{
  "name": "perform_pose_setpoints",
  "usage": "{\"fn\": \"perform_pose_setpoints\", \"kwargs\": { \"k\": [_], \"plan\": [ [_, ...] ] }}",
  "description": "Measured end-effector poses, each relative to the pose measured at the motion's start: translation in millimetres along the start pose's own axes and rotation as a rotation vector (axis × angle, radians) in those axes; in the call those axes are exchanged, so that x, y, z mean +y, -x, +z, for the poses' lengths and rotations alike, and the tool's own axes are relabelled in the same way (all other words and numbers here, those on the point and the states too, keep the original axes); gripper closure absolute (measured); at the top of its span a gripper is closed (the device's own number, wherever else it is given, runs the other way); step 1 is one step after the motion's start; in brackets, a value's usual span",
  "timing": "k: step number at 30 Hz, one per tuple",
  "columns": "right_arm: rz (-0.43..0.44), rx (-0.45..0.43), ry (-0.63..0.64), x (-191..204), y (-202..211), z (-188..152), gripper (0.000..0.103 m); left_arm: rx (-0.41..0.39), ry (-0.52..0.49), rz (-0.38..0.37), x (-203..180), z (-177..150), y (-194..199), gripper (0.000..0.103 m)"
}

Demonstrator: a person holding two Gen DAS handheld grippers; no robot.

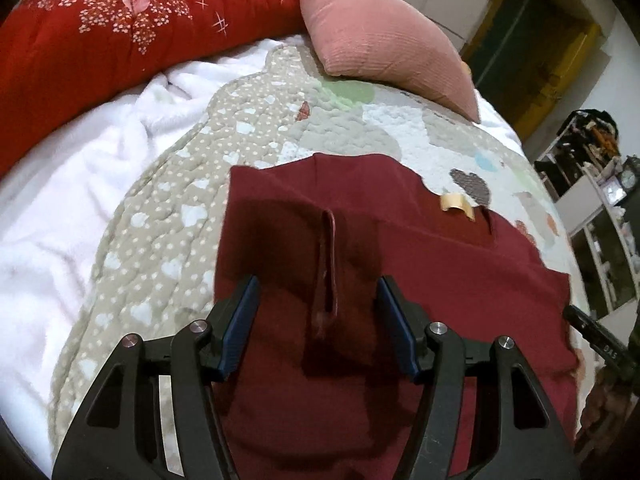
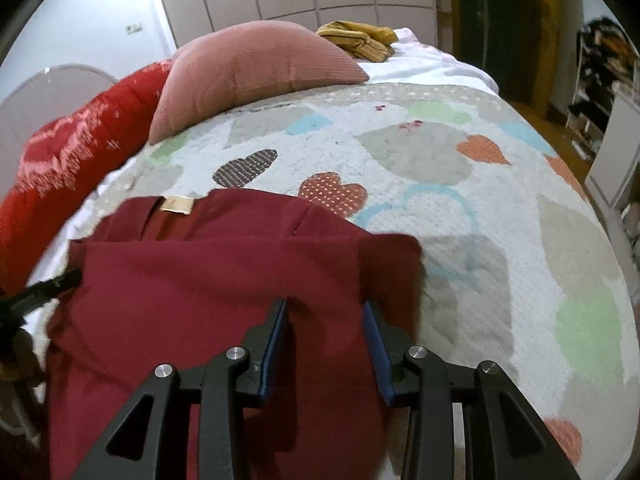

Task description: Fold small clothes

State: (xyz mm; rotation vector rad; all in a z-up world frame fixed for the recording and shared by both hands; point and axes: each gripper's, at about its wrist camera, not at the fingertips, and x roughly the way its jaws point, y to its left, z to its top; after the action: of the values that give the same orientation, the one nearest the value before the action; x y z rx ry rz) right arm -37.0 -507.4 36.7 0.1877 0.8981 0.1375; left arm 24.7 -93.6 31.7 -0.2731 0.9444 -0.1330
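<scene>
Now: maroon garment [image 1: 400, 240] spread on the quilted bed [image 2: 460, 184].
Left hand-held gripper [image 1: 316, 292] hovers over it, jaws apart, gripping nothing; right hand-held gripper [image 2: 325, 312] likewise stands parted above its edge.

garment's [image 1: 420, 280] near end cut off; shelf [image 1: 592, 184] contents blurred

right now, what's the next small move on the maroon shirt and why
Probably close the right tongs on the maroon shirt near its right edge: both tongs are open over the cloth, the left tongs gripping nothing, and the shirt looks only partly folded.
</scene>
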Motion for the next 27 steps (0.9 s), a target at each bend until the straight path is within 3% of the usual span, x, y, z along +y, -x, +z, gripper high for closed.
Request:
{"fn": "perform_pose_setpoints", "kwargs": {
  "k": [1,3,5,10,15,16,18,19,21,23,24,25,27],
  "plan": [
    [0.02,-0.004,-0.023,-4.1,11.6,-5.1,0.063,0.0,-0.003,-0.007,1.9,-2.4,6.1,0.042],
    [0.084,-0.004,-0.067,-13.9,35.2,-23.6,0.049,-0.001,-0.007,-0.015,7.4,-8.4,19.5,0.042],
    [0.148,0.007,-0.09,-20.0,51.6,-46.2,0.045,-0.002,-0.001,-0.025,14.8,-18.7,32.9,0.042],
    [0.295,0.102,-0.056,-10.6,69.8,-110.6,0.045,0.027,-0.006,-0.034,28.1,-53.4,58.5,0.042],
    [0.327,0.103,0.023,12.5,77.0,-148.7,0.045,0.065,0.003,-0.063,34.0,-87.5,75.9,0.042],
    [0.311,0.098,0.032,16.2,75.7,-152.3,0.046,0.075,0.006,-0.07,34.0,-92.0,77.0,0.042],
    [0.314,0.084,0.038,22.4,75.3,-154.6,0.065,0.078,0.008,-0.082,32.3,-100.7,81.2,0.042],
    [0.338,0.087,0.029,23.6,74.9,-154.2,0.069,0.077,0.009,-0.085,31.6,-103.6,83.0,0.042],
    [0.384,0.094,0.002,25.8,74.7,-154.5,0.07,0.08,0.013,-0.095,31.2,-108.8,85.6,0.042],
    [0.372,0.095,0.004,28.0,73.2,-158.1,0.074,0.092,0.019,-0.105,30.9,-114.6,85.3,0.042],
    [0.36,0.094,0.008,29.0,73.8,-159.6,0.09,0.096,0.021,-0.104,31.0,-115.8,85.5,0.042],
    [0.332,0.089,0.009,30.1,74.5,-160.8,0.095,0.099,0.023,-0.104,30.9,-118.5,86.7,0.042],
    [0.31,0.062,-0.014,27.7,88.4,-164.2,0.095,0.098,0.023,-0.112,31.1,-121.3,92.8,0.042]
  ]
}}
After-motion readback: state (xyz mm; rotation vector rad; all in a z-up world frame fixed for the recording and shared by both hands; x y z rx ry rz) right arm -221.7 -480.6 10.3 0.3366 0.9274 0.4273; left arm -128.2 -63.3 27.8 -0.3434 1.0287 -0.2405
